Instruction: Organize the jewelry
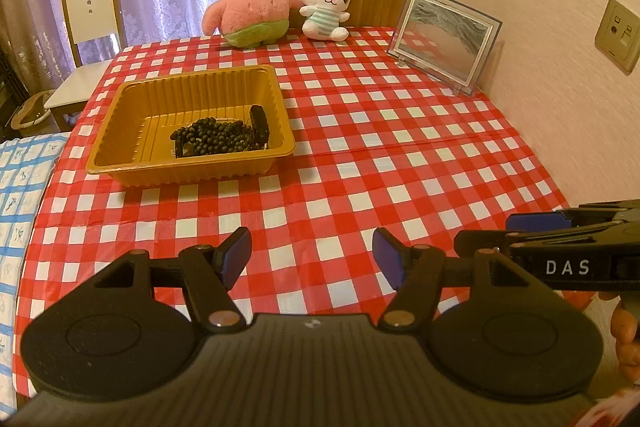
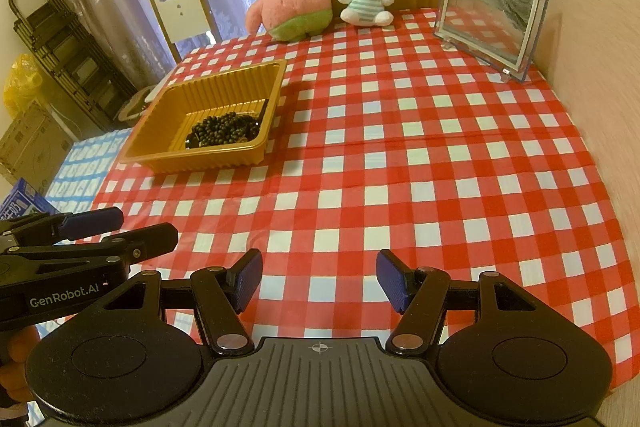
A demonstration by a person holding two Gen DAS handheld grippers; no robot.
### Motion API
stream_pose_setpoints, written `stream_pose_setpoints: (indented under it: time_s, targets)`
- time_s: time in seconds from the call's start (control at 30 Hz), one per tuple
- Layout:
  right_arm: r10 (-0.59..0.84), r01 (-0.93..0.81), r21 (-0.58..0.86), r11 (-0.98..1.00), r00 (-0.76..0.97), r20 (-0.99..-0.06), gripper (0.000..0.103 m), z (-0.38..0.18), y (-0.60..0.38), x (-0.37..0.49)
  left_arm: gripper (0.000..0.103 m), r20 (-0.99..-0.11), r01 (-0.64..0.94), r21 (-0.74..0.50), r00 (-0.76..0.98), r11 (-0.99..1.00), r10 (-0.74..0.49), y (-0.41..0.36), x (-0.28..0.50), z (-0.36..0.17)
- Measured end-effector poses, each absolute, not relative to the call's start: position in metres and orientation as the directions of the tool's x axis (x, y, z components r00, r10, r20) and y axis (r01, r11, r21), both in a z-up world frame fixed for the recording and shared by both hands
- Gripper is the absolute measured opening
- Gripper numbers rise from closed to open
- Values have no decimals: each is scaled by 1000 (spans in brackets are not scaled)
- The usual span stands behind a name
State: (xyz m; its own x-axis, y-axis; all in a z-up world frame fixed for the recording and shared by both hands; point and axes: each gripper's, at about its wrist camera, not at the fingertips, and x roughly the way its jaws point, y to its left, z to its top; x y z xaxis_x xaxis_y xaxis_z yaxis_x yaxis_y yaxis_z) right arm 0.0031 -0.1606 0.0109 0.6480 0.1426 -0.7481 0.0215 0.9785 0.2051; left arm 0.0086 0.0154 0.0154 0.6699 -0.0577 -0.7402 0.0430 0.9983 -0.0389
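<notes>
Jewelry (image 1: 218, 139): dark beaded strands heaped with a black band-like piece, lying in the near-right corner of the tray; nothing of it sits loose on the cloth in either view.
Table (image 1: 400, 163): red-and-white checked cloth, with a fold line running left to right; if you drag a finger low across it, you could ruck the cloth and shift the tray.
Tray (image 1: 120, 131): gold ribbed plastic, far left of your grippers, thin-walled by the look; a pull on a snagged strand would likely tip or slide it.
Picture frame (image 1: 444, 39): propped far right on small clear feet; a wide sweep of your right hand could topple it.
Plush toys (image 1: 250, 3): pink star and white rabbit at the far edge, touching each other, well apart from the tray.
Left gripper (image 1: 312, 261): jaws spread, nothing between them, hovering over bare cloth near you.
Right gripper (image 2: 319, 279): jaws spread, empty, just beside the left one; if you reach for the tray with both at once, they may knock together.
Tangle risk: the strands look interlaced, so lifting one may haul up the whole heap.
</notes>
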Motion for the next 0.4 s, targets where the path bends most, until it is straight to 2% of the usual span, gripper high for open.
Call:
stream_pose_setpoints:
  time_s: [0.4]
  targets:
    - [143,22,206,978,645,-750,63,10,-160,4,67,-742,41,-39,667,998,-56,16,10,15]
